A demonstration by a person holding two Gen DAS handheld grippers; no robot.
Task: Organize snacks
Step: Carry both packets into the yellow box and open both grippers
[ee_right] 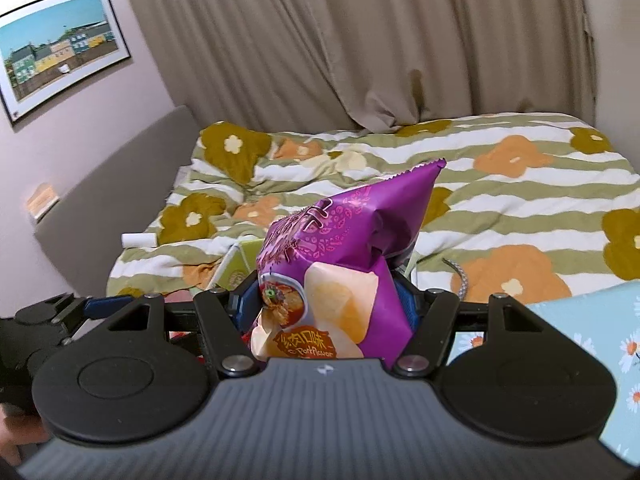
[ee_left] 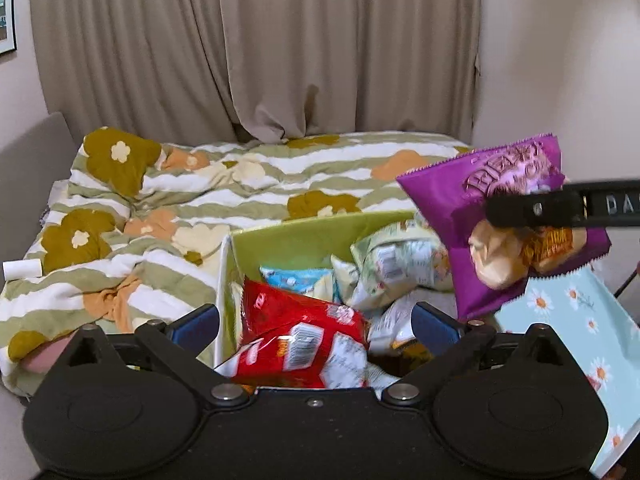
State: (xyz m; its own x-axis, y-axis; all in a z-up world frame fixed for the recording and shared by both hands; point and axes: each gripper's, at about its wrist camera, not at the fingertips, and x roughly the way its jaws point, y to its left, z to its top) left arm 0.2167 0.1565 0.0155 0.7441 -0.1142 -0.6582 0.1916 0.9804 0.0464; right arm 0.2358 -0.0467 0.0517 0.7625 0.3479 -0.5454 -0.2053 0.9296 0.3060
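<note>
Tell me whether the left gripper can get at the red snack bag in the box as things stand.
Probably yes: the left gripper is open right above the red snack bag, which lies on top in the green box, uncovered.

- The left wrist camera looks forward and downward over its own gripper [ee_left: 316,324] into a green box [ee_left: 300,236], close below.
- The right wrist camera faces likewise, a purple bag [ee_right: 340,264] filling the frame's centre.
- Both share the bed [ee_left: 224,184] and curtain [ee_left: 256,48] behind.

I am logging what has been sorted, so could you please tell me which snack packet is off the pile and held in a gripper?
The purple packet, clamped in the right gripper; the red packet and pale ones lie in the green box.
</note>
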